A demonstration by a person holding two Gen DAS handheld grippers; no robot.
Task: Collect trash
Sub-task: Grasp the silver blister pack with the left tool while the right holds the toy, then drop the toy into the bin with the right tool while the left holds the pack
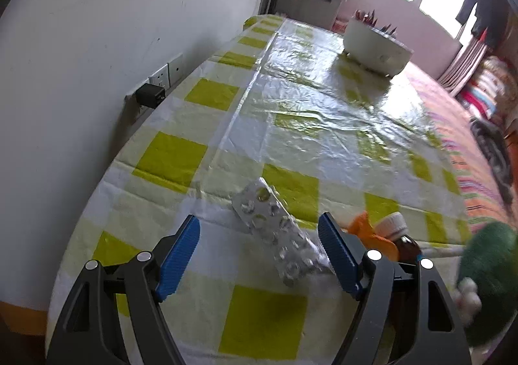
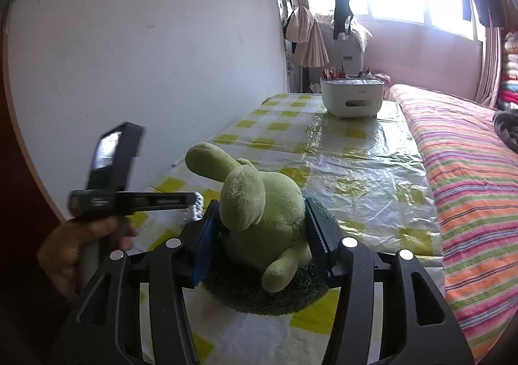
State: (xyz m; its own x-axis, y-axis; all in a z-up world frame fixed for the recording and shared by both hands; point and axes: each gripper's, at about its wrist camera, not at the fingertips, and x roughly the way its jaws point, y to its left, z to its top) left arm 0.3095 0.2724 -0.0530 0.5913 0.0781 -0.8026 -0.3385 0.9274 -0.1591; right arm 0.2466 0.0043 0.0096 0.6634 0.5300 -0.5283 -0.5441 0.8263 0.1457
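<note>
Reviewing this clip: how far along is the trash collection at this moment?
Done: nothing visibly collected; no bin shows.
In hand: the right gripper is closed on the green plush toy. The left gripper is open above the empty blister pack, not touching it.
Left: the blister pack, an orange scrap and a brown bottle lie on the checked tablecloth.

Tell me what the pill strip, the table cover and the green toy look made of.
Pill strip: thin silvery foil, shiny, with pressed blister bumps; likely foil on plastic. Table cover: clear plastic film over a yellow-and-white checked cloth, judging by its glare and fine wrinkles. Green toy: soft plush fabric, matt and fuzzy, squeezed between the right claw's pads.
</note>
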